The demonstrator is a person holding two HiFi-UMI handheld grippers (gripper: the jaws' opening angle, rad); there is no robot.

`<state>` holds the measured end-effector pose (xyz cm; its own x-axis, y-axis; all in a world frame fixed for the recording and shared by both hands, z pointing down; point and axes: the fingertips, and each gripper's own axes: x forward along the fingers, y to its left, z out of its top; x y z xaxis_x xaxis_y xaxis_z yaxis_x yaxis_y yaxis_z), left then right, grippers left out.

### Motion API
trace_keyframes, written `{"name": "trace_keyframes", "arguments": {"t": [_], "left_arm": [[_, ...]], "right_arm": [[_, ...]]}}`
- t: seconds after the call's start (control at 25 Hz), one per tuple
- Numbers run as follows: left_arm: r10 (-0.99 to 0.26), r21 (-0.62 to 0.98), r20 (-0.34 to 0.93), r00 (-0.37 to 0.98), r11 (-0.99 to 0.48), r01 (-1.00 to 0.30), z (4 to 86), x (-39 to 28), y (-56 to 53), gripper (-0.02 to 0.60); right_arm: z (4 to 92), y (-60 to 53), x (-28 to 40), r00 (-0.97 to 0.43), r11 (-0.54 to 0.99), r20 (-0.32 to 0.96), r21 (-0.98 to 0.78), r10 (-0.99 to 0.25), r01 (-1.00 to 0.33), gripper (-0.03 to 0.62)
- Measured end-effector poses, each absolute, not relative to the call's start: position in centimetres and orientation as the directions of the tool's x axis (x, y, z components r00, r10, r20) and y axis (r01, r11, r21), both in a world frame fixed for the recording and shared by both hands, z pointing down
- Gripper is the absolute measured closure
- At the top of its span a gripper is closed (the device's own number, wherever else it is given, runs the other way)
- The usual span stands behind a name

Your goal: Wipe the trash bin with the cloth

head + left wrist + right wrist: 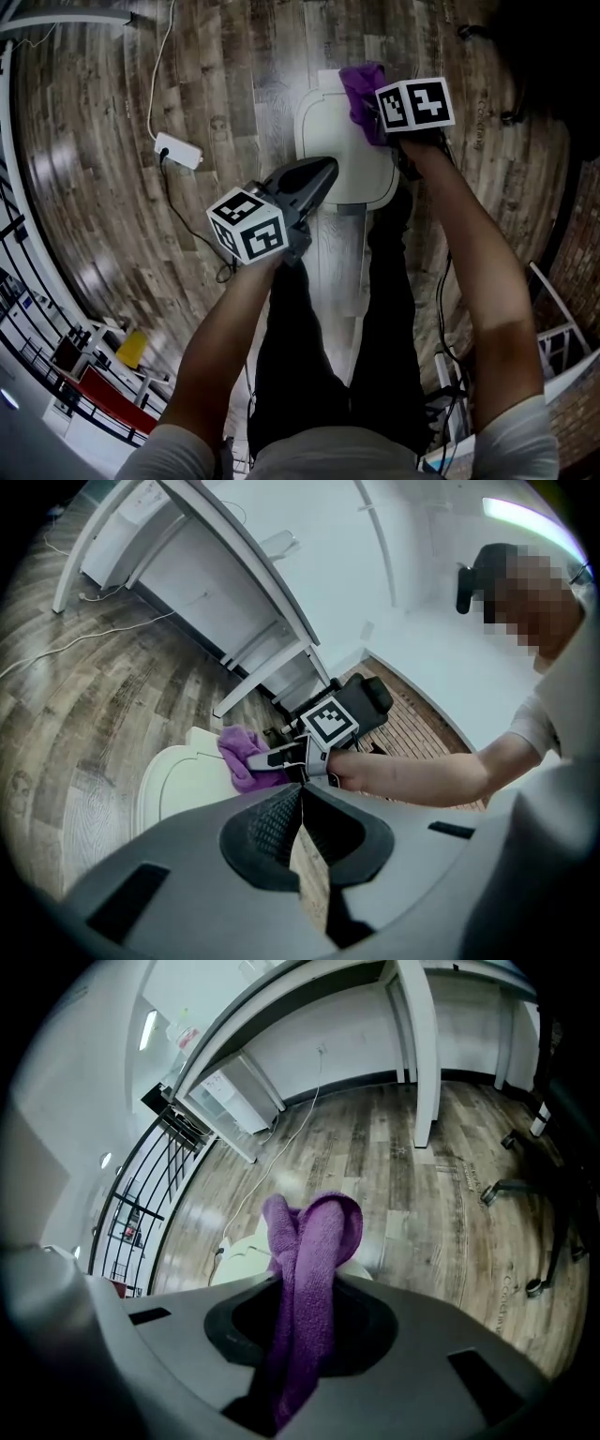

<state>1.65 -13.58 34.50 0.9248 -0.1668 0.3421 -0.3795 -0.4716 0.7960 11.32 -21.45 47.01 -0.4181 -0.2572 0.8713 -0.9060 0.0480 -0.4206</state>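
Observation:
A white trash bin (328, 141) stands on the wood floor, seen from above with its lid down. A purple cloth (361, 89) lies on the lid's far right corner. My right gripper (386, 120) is shut on the cloth and holds it against the lid. In the right gripper view the cloth (314, 1241) bunches up between the jaws, with the bin (246, 1252) just behind it. My left gripper (317, 171) hovers over the lid's near left edge, shut and empty. The left gripper view shows the bin (183, 780), the cloth (242, 752) and the right gripper (272, 757).
A white power strip (178, 150) with its cable lies on the floor left of the bin. The person's legs in black trousers (300, 347) stand just before it. A black railing (19, 281) runs at the left. White table legs (417, 1054) and a chair base (534, 1194) stand beyond.

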Motion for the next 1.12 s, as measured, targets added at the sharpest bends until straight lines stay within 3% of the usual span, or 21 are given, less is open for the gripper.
{"name": "trace_keyframes", "arguments": {"t": [0.48,0.68,0.92,1.12], "left_arm": [[-0.115,0.795,0.347,0.931,-0.49,-0.357,34.2,4.6,-11.8,0.577],[-0.125,0.787,0.359,0.925,-0.493,-0.371,34.3,3.1,-11.9,0.577],[-0.15,0.778,0.372,0.916,-0.488,-0.396,34.3,-0.6,-12.1,0.577],[-0.175,0.774,0.382,0.907,-0.476,-0.418,33.8,-3.5,-11.9,0.577]], "right_arm": [[47.8,-17.8,21.2,-0.2,-0.005,0.955,-0.206,-0.217,-0.979,0.519],[46.8,-17.1,23.1,-0.171,-0.014,0.953,-0.18,-0.249,-0.984,0.517],[44.2,-17.7,20.5,-0.2,0.01,0.922,-0.208,-0.331,-0.978,0.517],[42.3,-18.5,14.2,-0.276,0.079,0.897,-0.265,-0.347,-0.961,0.519]]}}
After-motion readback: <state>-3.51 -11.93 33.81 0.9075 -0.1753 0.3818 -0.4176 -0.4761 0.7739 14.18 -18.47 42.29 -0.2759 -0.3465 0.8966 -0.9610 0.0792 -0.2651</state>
